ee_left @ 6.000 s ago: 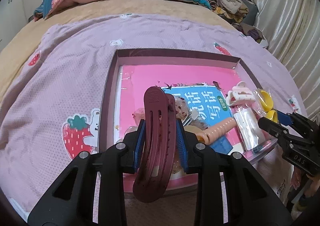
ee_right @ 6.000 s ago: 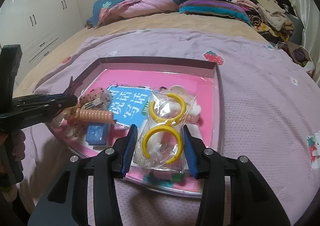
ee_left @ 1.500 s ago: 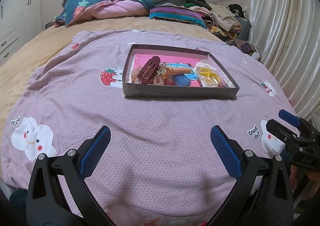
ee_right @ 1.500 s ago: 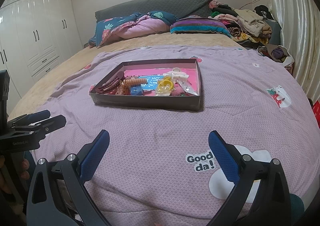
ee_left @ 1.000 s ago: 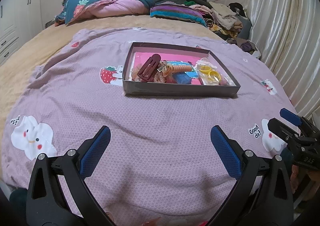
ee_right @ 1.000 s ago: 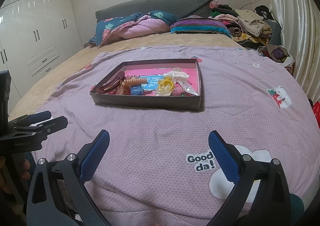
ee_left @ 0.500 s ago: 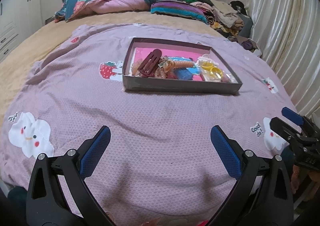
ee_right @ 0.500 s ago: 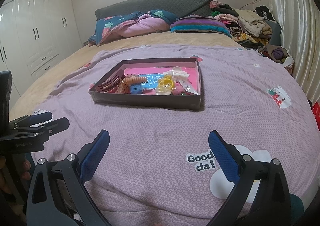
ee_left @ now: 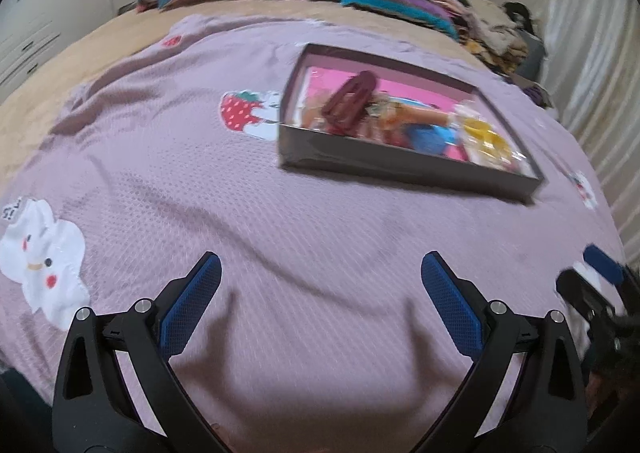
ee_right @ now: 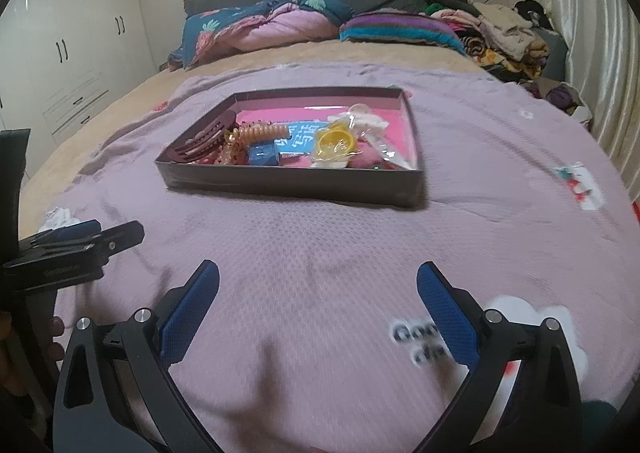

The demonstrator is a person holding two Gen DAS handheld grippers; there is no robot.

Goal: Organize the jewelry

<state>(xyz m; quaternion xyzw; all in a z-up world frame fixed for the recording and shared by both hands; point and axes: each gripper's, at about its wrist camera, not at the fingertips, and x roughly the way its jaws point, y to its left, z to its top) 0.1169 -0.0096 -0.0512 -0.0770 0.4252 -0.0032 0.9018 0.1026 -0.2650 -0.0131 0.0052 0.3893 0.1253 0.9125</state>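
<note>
A shallow dark box (ee_left: 400, 169) with a pink lining lies on the purple bedspread; it also shows in the right wrist view (ee_right: 288, 183). In it lie a maroon hair clip (ee_left: 352, 99) (ee_right: 200, 139), an orange spiral band (ee_right: 260, 131), a blue block (ee_right: 263, 154) and bagged yellow rings (ee_left: 486, 137) (ee_right: 335, 141). My left gripper (ee_left: 320, 285) is open and empty, low over the bedspread, well short of the box. My right gripper (ee_right: 318, 293) is open and empty too. Each gripper shows at the edge of the other's view.
The bedspread (ee_right: 320, 245) has cartoon prints. Folded quilts and pillows (ee_right: 280, 25) lie at the head of the bed, a clothes pile (ee_right: 500, 33) at the far right. White wardrobes (ee_right: 72, 53) stand left, a curtain (ee_right: 592, 53) right.
Six seconds ago my left gripper held the maroon clip over the box and my right framed the yellow rings. Both are now open and drawn back. In the last half second both views shifted and blurred.
</note>
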